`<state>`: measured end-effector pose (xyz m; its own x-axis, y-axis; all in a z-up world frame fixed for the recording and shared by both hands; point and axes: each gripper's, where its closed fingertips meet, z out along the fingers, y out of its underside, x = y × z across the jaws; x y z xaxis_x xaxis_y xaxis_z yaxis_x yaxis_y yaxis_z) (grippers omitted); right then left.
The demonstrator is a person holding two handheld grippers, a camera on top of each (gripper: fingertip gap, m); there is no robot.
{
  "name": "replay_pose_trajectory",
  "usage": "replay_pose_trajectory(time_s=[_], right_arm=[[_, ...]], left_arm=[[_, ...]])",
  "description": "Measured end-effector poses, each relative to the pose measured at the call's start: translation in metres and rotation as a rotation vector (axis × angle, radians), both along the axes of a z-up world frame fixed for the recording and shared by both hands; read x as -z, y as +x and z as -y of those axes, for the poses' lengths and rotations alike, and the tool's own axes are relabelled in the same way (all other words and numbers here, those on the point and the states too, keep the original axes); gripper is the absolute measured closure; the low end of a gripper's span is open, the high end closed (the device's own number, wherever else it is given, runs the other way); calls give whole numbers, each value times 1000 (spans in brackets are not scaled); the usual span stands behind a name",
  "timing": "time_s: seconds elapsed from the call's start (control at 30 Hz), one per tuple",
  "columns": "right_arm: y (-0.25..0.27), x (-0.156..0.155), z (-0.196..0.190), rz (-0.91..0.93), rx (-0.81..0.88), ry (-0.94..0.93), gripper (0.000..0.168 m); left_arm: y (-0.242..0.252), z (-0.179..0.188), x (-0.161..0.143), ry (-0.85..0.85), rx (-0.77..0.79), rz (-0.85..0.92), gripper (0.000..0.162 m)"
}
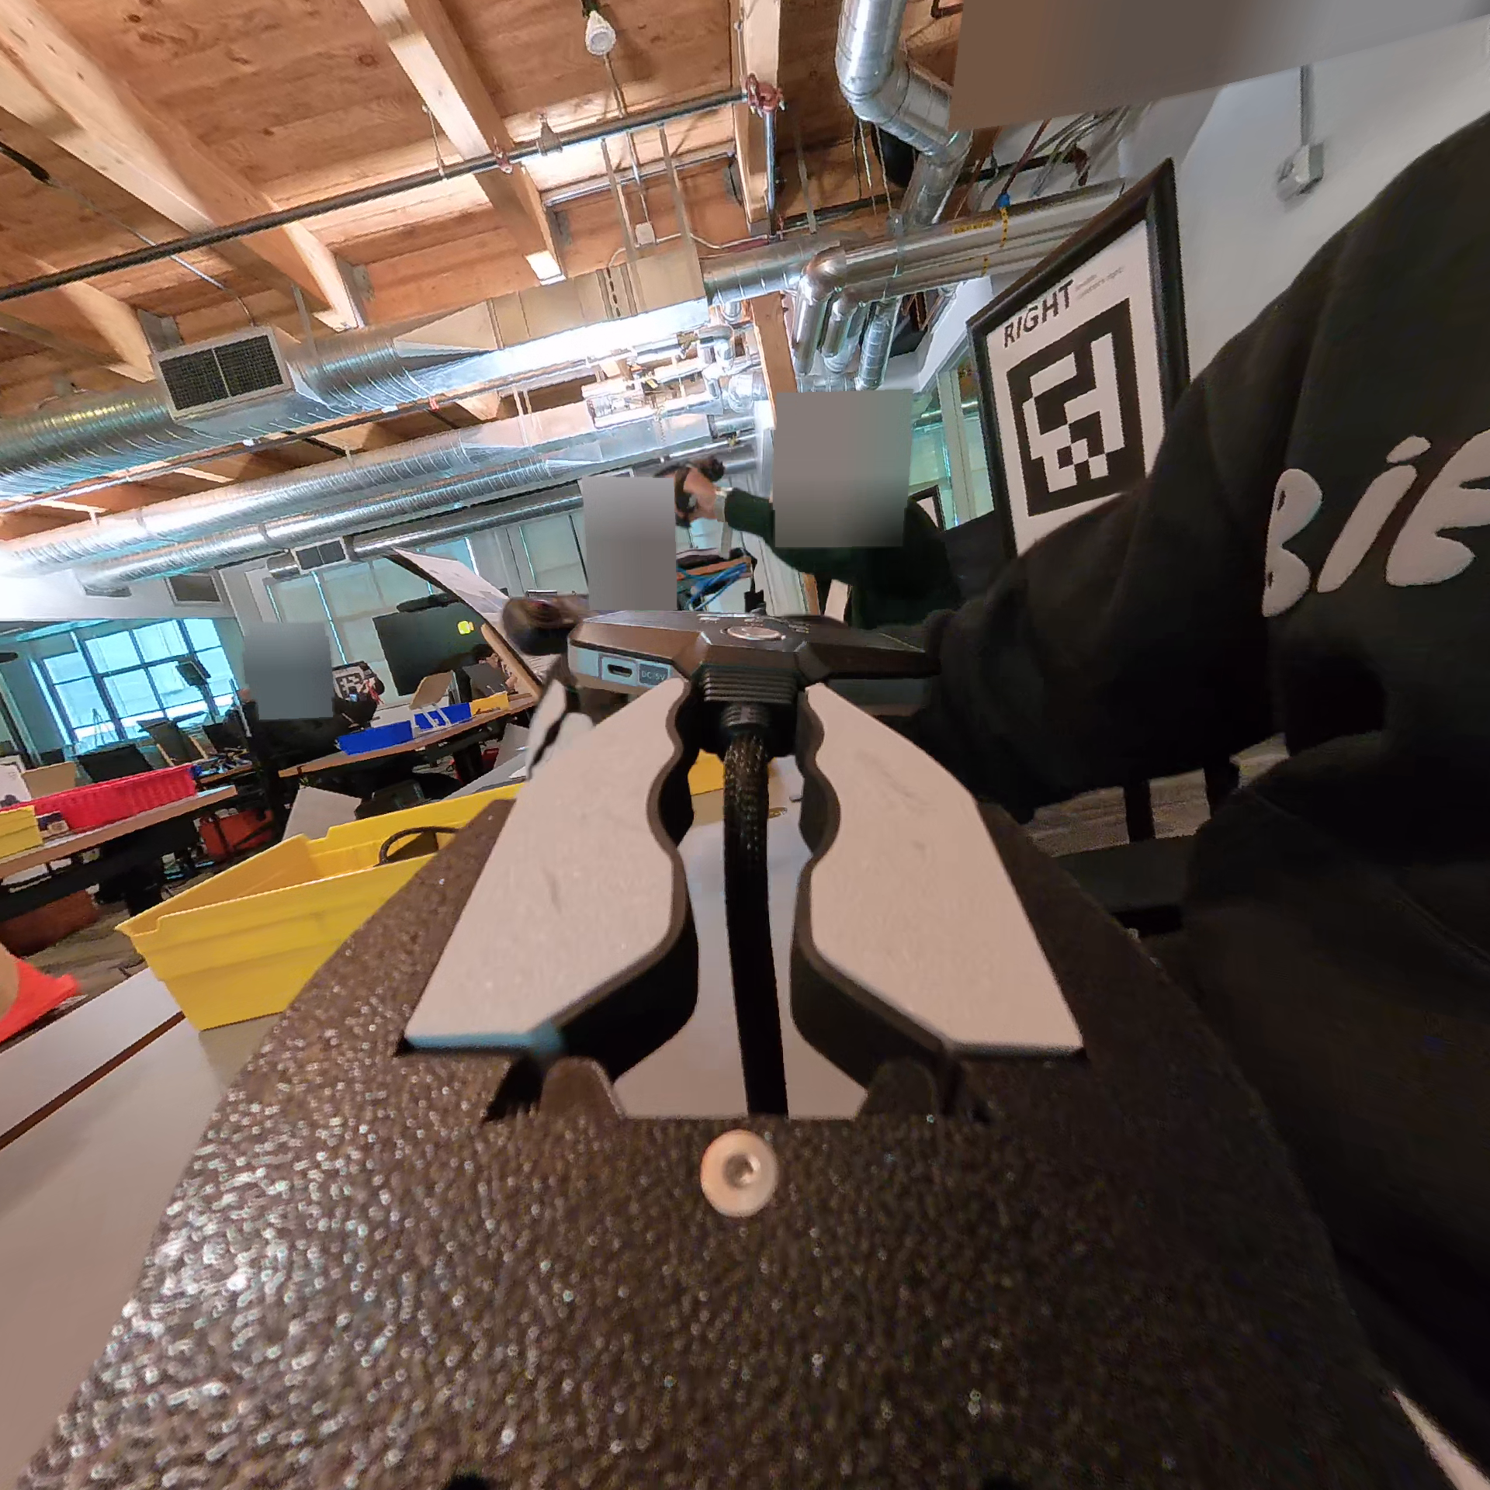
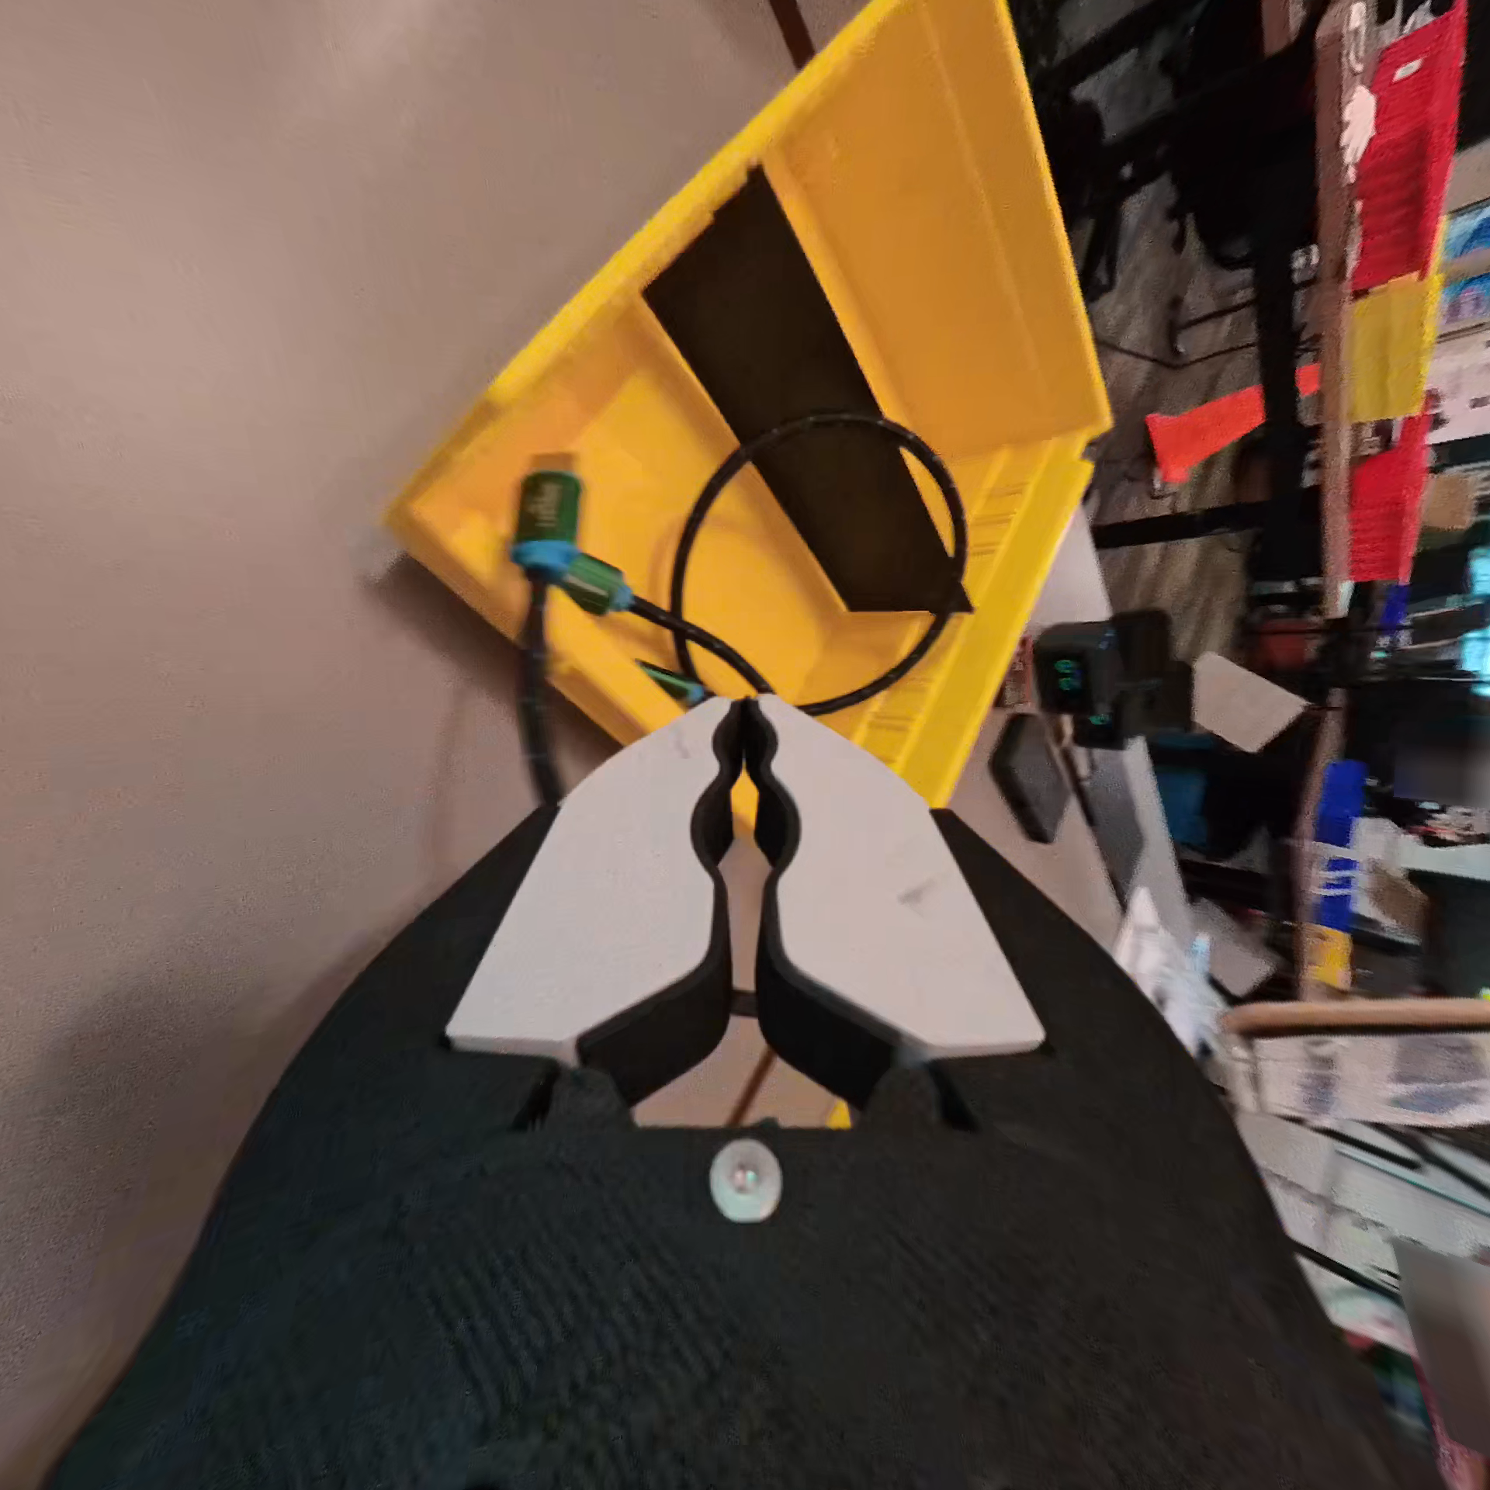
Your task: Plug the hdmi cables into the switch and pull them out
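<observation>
Left wrist view. Left gripper: two grey-faced fingers, jaws closed onto the ribbed black plug of a braided black HDMI cable; the cable runs back between the fingers toward the camera. Switch: dark, flat, angular box, held up off the table at the fingertips, the plug seated in its near edge; a small port shows on its left face, a round button on top. Sleeve: black, belonging to a person at right, reaching in behind the switch. Framed marker board: black-and-white pattern, standing behind the sleeve. Yellow bin: on the light table, left of the gripper. Background: red bin, blue bins, wooden ceiling with silver ducts.

Right wrist view. Right gripper: grey fingers, tips pressed together on a strand of braided black cable just where it crosses; the picture is blurred, so the hold itself cannot be confirmed. The cable forms a round loop over the yellow bin, which lies on the beige table. Two green connectors with blue collars: one at the bin's left edge, one just beside it inside the bin. A black divider sits in the bin. Small black device with a lit display: right of the bin.
</observation>
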<state>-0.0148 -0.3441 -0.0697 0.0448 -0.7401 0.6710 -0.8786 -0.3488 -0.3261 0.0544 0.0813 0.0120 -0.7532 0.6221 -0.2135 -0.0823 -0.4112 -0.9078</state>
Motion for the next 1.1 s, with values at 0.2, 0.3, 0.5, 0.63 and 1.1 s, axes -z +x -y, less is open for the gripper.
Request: replay_pose_trajectory(time_s=[0.2, 0.3, 0.5, 0.63, 1.1], right_arm=[[11, 18, 5, -195, -40, 220, 168], [0, 35, -44, -109, -119, 515, 142], [-26, 116, -75, -133, -2, 565, 129], [-23, 126, -70, -79, 57, 630, 145], [14, 1, 36, -286, -84, -38, 161]], left_arm=[[-3, 4, 3, 14, 1, 15, 140], [-2, 2, 5, 17, 3, 16, 140], [-2, 2, 8, 26, 18, -13, 140], [-7, 6, 8, 30, 24, 14, 140], [-10, 10, 10, 37, 44, 6, 140]])
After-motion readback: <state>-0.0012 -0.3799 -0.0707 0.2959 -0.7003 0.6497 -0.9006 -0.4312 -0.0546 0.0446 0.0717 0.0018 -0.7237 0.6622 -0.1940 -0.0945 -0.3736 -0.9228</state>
